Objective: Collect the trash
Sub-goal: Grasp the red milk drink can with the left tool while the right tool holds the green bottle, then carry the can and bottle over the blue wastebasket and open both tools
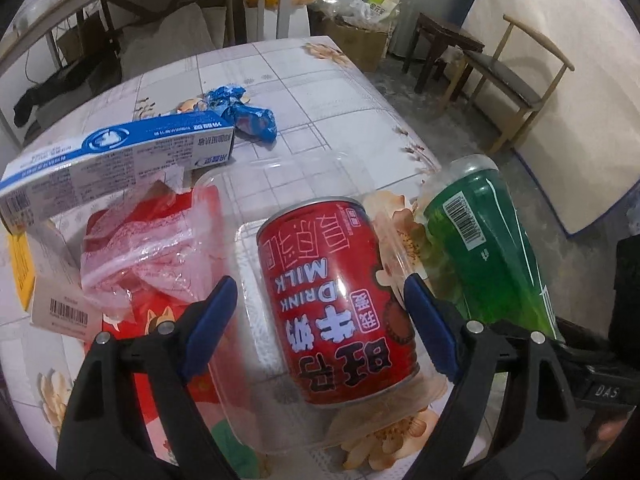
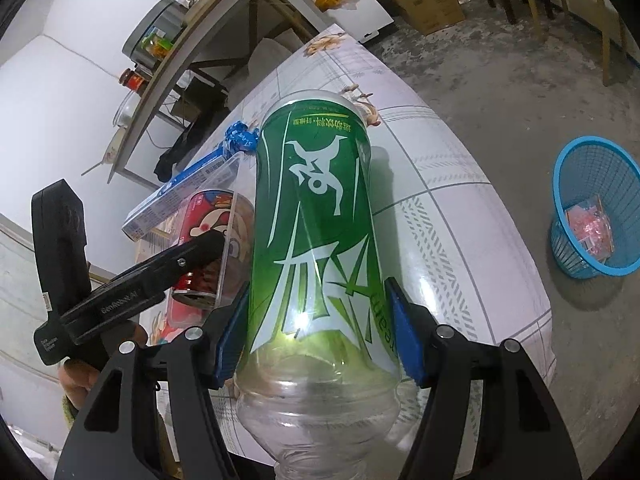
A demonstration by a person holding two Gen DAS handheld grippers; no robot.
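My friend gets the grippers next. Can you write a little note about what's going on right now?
Left gripper: open, its fingers on either side of the red milk can, which lies in a clear plastic tray; not gripped yet.
Right gripper: shut on the green bottle, holding it over the table.
Blue basket stands on the floor to the right, with some pink trash already inside.
Left on the table: blue box, blue wrapper, red plastic bag, the can and tray.
Next, probably: drop the bottle in the basket, then grab the can.
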